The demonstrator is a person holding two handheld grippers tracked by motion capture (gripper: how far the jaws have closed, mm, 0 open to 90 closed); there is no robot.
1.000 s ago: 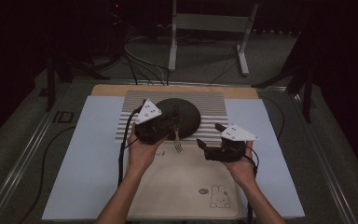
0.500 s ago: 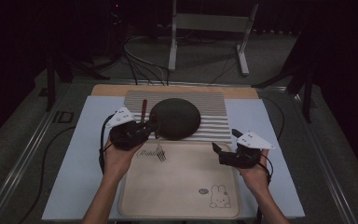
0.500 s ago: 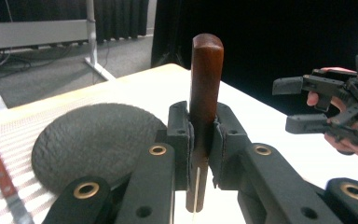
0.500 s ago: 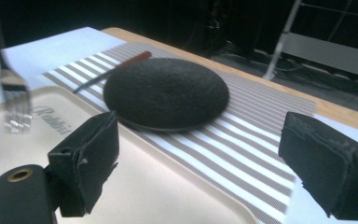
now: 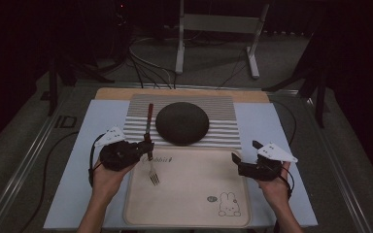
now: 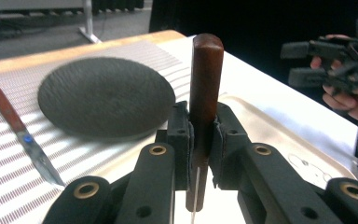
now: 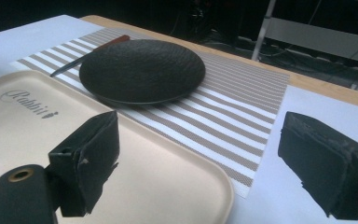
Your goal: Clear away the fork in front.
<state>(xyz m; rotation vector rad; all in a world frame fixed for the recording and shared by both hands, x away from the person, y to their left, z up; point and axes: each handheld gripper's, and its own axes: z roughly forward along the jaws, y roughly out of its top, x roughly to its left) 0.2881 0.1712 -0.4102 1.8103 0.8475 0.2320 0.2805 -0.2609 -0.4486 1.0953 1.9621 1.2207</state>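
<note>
Since last frame: both hands drawn apart. Left hand-held gripper clamped on fork handle; right hand-held gripper wide open, holding nothing, beside tray.

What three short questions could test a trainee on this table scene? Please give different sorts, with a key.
1. True or false: the left gripper is shut on the wooden handle of the fork.
2. Where does the knife lie? A: on the tray. B: on the striped mat. C: in the right gripper.
3. Fill the gap: the beige tray bears a small drawing of a ____ near its corner.

Key: 1 true. 2 B; the right gripper is open and empty. 3 rabbit.
</note>
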